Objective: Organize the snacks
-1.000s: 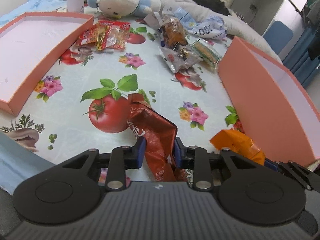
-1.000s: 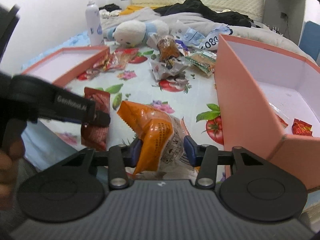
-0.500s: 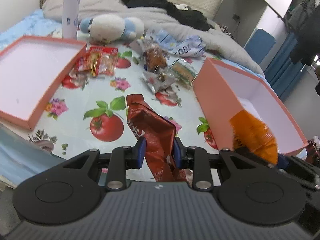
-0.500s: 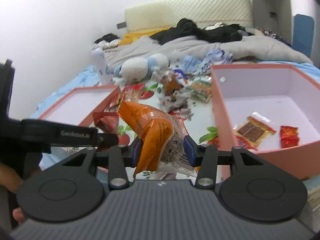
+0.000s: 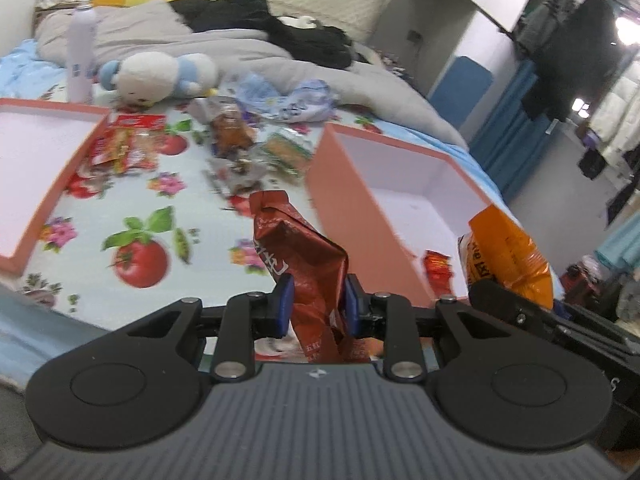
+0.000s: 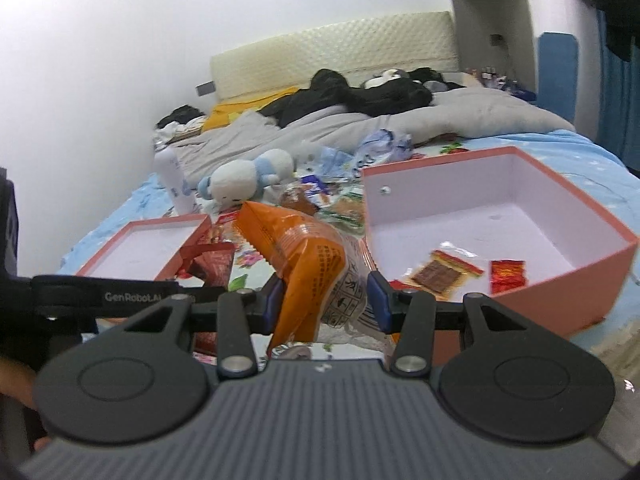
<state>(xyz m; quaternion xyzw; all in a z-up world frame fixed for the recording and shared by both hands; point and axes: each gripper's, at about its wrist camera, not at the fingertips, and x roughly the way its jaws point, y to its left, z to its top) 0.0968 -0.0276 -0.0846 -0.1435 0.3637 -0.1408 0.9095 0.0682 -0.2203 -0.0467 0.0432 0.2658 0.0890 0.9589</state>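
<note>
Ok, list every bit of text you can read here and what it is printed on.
"GenRobot.AI": on the left gripper side, right wrist view.
Red snack bag: characters, unreadable.
Orange snack bag: small print and pictograms, too blurred.
White bottle: blue label, illegible.

Left tool (image 5: 316,302): my black body with a ribbed grey top, blue pads, shiny round screws.
Right tool (image 6: 325,298): the same look, blue pads (image 6: 378,295).
Marking: white "GenRobot" letters.
</note>
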